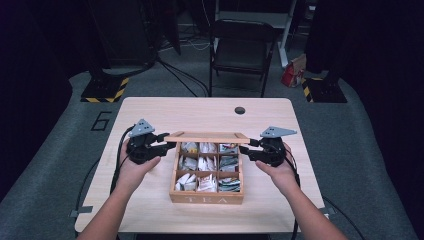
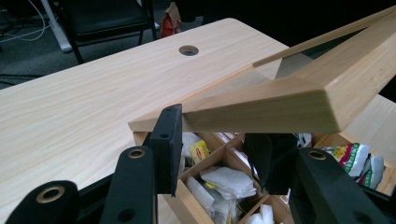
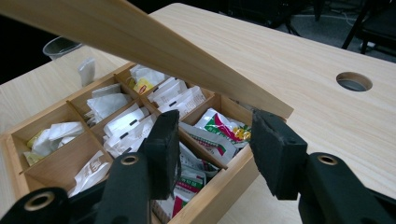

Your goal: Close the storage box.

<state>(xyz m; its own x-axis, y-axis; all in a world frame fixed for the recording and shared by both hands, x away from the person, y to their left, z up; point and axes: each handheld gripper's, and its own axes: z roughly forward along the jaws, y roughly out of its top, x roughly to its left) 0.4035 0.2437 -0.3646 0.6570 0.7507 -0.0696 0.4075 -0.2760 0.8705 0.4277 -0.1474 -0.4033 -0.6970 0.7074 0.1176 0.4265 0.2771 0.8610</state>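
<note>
Standing in the middle of a dark room is a light wooden desk [image 1: 150, 115] with a round hole [image 1: 240, 110] near its far edge. Behind the desk is a black folding chair [image 1: 242, 47] on the grey floor.

Near the front edge of the desk, about in the middle, sits a wooden tea box [image 1: 207, 196] with the word TEA on its front wall. Inside it has nine little square spaces. They are full of tea bags [image 1: 206, 164] in white packets, and the spaces on the right side hold green and red packets [image 3: 219, 126].

The lid [image 1: 207, 136] of the box is up. From the high view it looks like a thin strip along the back of the box, tilted open above the tea bags.

The left gripper [image 1: 161, 144] is held in the person's left hand [image 1: 134, 167], just beside the left back corner of the box. Its jaws are spread, with the lid's corner [image 2: 261, 105] between them. I cannot tell if they touch the lid.

The right gripper [image 1: 246, 148] is held in the right hand [image 1: 279, 169], beside the right back corner of the box. Its jaws are spread apart too, and the lid's edge [image 3: 187, 65] lies just above them. They pinch nothing.

A clear plastic cup [image 3: 60, 46] shows in the right gripper view, past the box.
</note>
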